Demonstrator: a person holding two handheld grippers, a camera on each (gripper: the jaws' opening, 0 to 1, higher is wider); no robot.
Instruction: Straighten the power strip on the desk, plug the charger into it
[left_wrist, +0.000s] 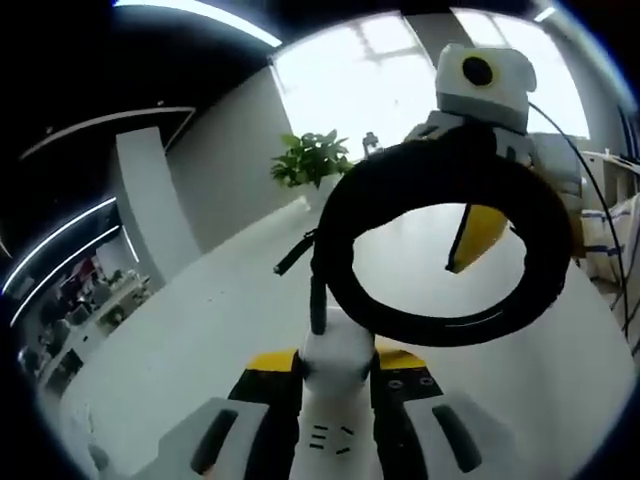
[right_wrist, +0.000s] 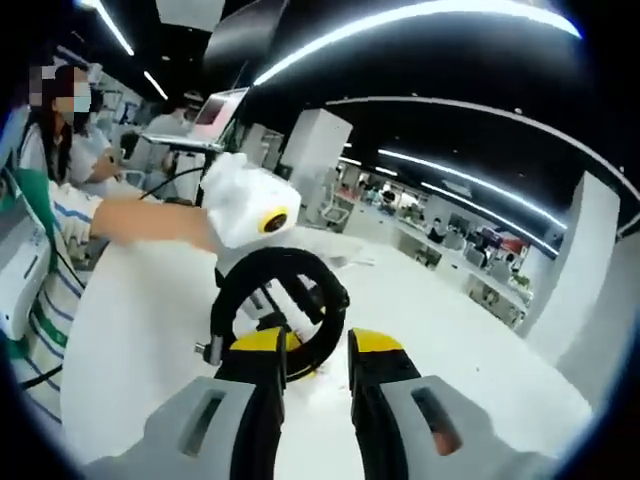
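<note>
My left gripper (left_wrist: 336, 372) is shut on a white charger (left_wrist: 335, 385) that stands up between its yellow-tipped jaws. The charger's black cable (left_wrist: 440, 320) is wound into a thick ring above it, and a loose end (left_wrist: 290, 262) sticks out to the left. The right gripper comes in from the top right, one yellow fingertip (left_wrist: 478, 238) showing through the ring. In the right gripper view, my right gripper (right_wrist: 318, 345) is open, its jaws straddling the lower right side of the cable ring (right_wrist: 232, 290). Beyond the ring, a person's arm (right_wrist: 150, 222) holds the left gripper.
A white desk (left_wrist: 180, 350) (right_wrist: 470, 350) spreads under both grippers. A potted plant (left_wrist: 312, 158) stands at its far edge by a bright window. A person in a striped top (right_wrist: 50, 260) stands at the left, with an open laptop (right_wrist: 215, 112) behind. Office desks fill the background.
</note>
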